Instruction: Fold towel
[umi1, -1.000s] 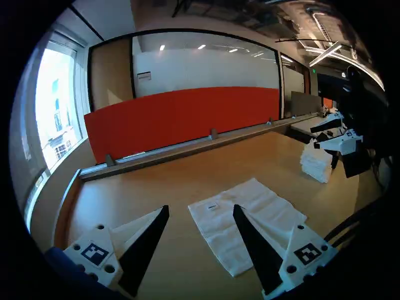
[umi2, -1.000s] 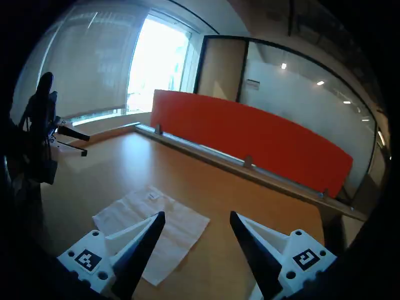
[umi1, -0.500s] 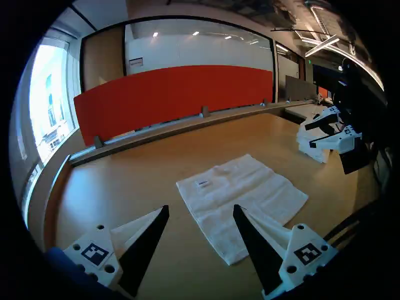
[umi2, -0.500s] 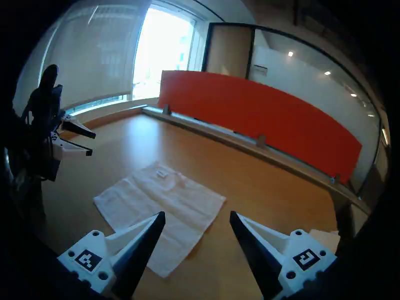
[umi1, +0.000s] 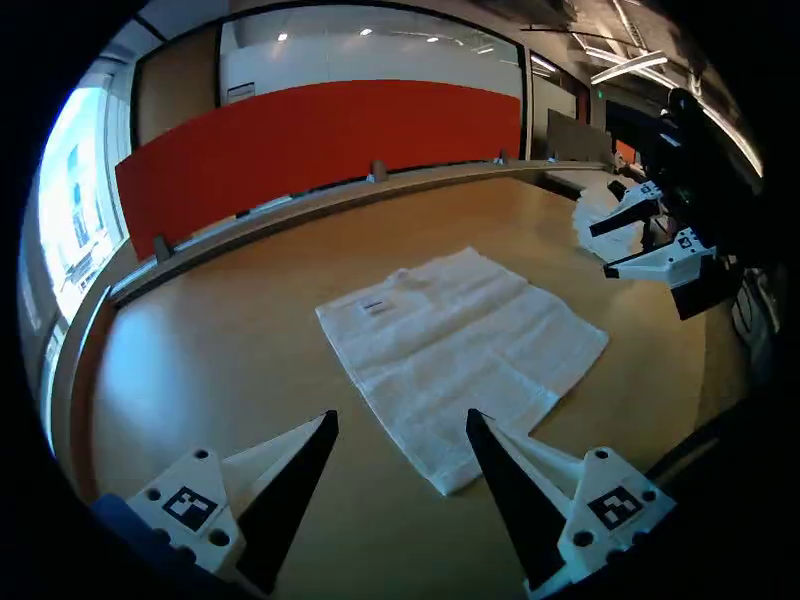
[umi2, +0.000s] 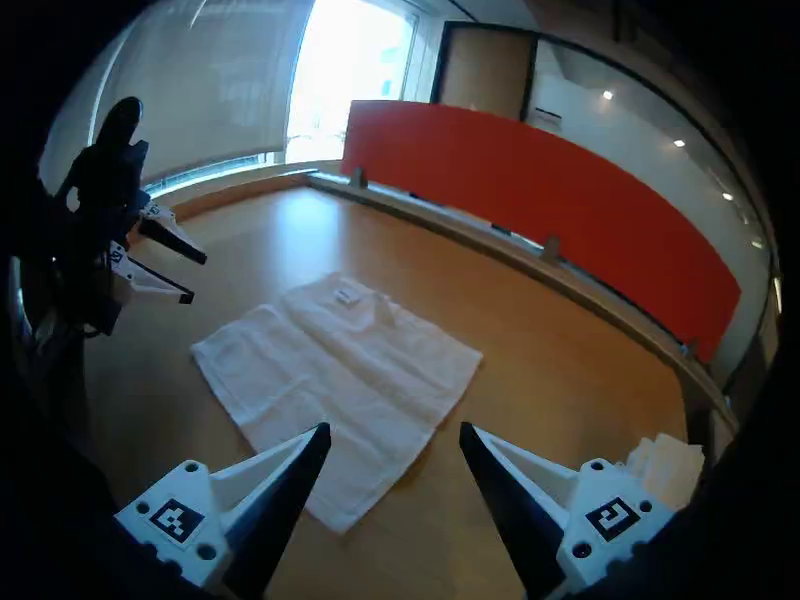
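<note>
Left gripper view: grippers are nearing a flat towel

The towel (umi1: 455, 345) is lying spread on the wooden table (umi1: 220, 340), its near corner just ahead of the left gripper (umi1: 400, 413), whose fingers are standing spread and empty. Since a second ago both grippers have been tilting down toward it. The right gripper (umi2: 392, 427), equally spread, is facing the towel's other side. The right gripper view is bringing in a folded stack (umi2: 668, 465).

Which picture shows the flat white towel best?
The left gripper view. There the towel lies big and bright in the middle, with all four corners showing. The right gripper view shows it too, a bit smaller, with its near edge partly hidden behind the right gripper.
</note>
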